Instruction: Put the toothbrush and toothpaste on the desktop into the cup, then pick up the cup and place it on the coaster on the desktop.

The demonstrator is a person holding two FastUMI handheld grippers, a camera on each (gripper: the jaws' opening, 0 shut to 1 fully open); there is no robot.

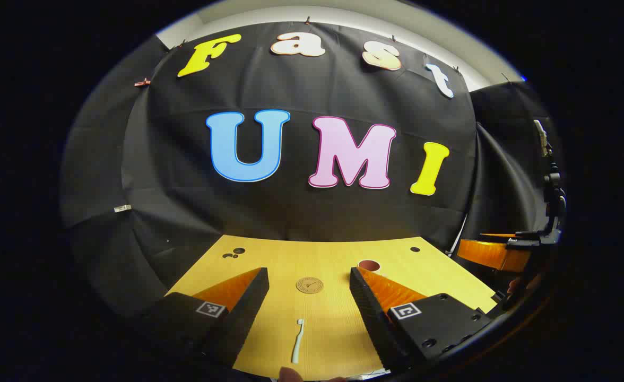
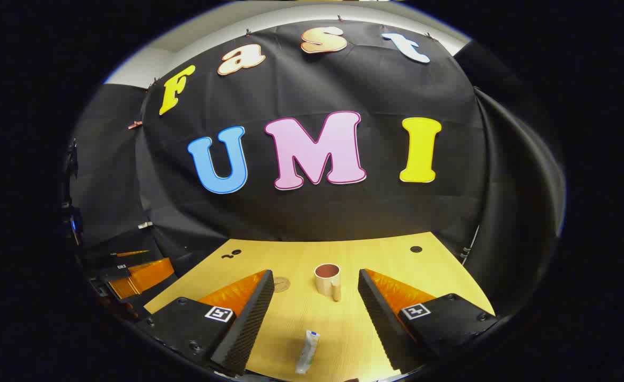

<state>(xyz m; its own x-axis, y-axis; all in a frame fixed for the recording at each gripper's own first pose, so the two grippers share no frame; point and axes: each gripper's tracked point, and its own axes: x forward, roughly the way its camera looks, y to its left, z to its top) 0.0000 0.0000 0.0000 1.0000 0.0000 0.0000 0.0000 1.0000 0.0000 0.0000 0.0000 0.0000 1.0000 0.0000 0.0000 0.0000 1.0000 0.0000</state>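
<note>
Near field, left gripper view: left gripper (image 1: 308, 286) held above the bench (image 1: 450, 286), fingers wide apart, nothing between them. Toothbrush (image 1: 297, 341) lies flat on the bench just ahead of and below the gripper, approx. centred in the gap; long axis runs near-to-far along the gripper's pointing direction, head at the far end. Judgement: the closing line of the fingers crosses the handle, so a straight descent should suit, w/o much wrist turn.

Near field, right gripper view: right gripper (image 2: 316, 284) likewise spread and empty. Toothpaste (image 2: 307, 352) lies flat between and below its fingers, long axis also roughly near-to-far, slightly tilted. Judgement: each gripper is nearer 1 item, left to the brush, right to the tube.

Mid field: coaster (image 1: 310, 285), a round disc, sits beyond the toothbrush, well apart from it. Cup (image 2: 328, 279) stands upright beyond the toothpaste, handle toward the camera, mouth open upward; coaster lies to its left in the right gripper view, apart from it.

Far field: bench edge, then the booth's cloth wall. Neither of the 2 items is in the cup yet.
</note>
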